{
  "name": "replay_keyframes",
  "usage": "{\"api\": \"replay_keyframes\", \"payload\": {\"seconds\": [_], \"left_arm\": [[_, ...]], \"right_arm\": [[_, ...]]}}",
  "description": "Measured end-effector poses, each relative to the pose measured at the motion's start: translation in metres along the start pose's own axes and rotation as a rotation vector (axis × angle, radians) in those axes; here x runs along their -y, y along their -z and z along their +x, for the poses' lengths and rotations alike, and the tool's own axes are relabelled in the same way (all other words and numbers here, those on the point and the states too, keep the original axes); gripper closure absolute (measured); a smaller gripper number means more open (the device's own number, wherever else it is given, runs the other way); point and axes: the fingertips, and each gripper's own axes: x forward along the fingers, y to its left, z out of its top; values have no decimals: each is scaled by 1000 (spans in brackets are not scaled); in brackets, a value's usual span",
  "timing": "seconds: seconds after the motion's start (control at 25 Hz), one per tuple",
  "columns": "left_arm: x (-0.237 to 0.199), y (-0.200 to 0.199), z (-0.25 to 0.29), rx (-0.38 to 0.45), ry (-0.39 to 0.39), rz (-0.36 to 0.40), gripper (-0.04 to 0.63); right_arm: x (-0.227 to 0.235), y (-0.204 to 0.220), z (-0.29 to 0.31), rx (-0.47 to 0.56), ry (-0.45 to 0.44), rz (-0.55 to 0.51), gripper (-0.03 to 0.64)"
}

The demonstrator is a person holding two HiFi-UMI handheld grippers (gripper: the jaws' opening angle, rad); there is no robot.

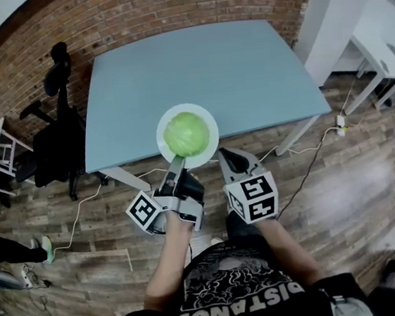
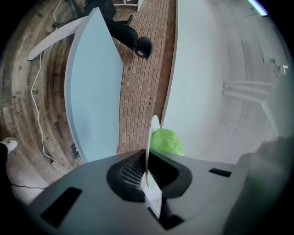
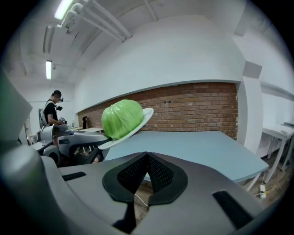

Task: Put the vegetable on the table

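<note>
A green cabbage [image 1: 185,134] rests on a white plate [image 1: 204,115]. My left gripper [image 1: 177,169] is shut on the plate's near rim and holds it in the air over the near edge of the light-blue table [image 1: 194,69]. In the left gripper view the plate [image 2: 149,151] shows edge-on between the jaws, with the cabbage [image 2: 167,140] beyond it. My right gripper [image 1: 227,160] hangs just right of the plate, shut with nothing in it. From the right gripper view the cabbage [image 3: 121,117] and plate [image 3: 142,115] sit up left, above the table [image 3: 193,144].
A black office chair [image 1: 57,138] stands left of the table. White desks [image 1: 376,48] stand at the right, and a cable with a power strip [image 1: 340,125] lies on the wooden floor. A brick wall [image 1: 166,8] runs behind the table. A person [image 3: 51,114] stands far off.
</note>
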Motion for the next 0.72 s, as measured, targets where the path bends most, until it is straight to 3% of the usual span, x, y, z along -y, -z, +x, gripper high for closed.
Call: {"api": "replay_keyframes", "payload": {"seconds": [0.36, 0.56, 0.72], "left_arm": [[-6, -12, 52, -2, -16, 16, 584], [-13, -18, 106, -5, -43, 22, 583], [-19, -19, 114, -3, -45, 28, 581]], "right_arm": [[40, -7, 37, -55, -16, 38, 607], [81, -20, 72, -81, -8, 47, 607], [88, -17, 80, -84, -13, 49, 607]]}}
